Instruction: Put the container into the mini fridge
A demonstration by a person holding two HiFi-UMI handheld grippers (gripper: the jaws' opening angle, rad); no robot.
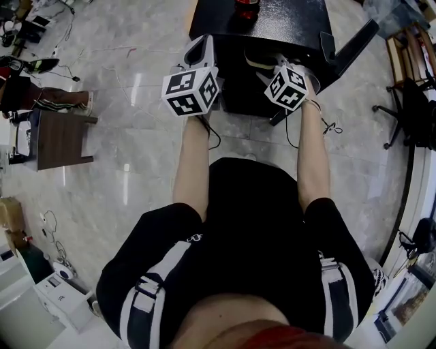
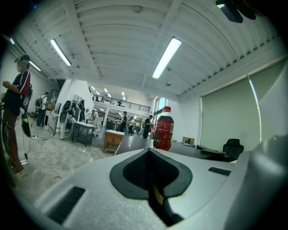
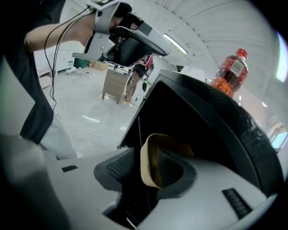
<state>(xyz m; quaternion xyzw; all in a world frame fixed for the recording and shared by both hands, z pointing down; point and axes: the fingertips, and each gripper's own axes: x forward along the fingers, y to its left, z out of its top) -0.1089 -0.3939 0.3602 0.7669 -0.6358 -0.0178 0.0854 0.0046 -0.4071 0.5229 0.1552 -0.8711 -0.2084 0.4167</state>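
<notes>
The black mini fridge [image 1: 286, 24] stands in front of me with its door [image 1: 349, 49] swung open to the right. A red cola bottle [image 1: 246, 8] stands on top of it. The cream container [image 1: 255, 61] is at the fridge's opening, tilted. In the right gripper view its rim [image 3: 171, 140] sits between my right gripper's [image 3: 150, 164] jaws, one pad inside it and one outside. The outer pad stands off the wall, so the right gripper [image 1: 276, 63] is open. My left gripper [image 1: 202, 46] hovers left of the fridge, shut and empty [image 2: 150, 152], with the bottle [image 2: 163, 128] ahead.
A wooden stool [image 1: 61, 140] stands on the marble floor to the left, with a person's legs [image 1: 48, 102] beside it. An office chair [image 1: 412, 112] is at the right. Cables lie on the floor. More people and tables [image 2: 85, 130] are far behind.
</notes>
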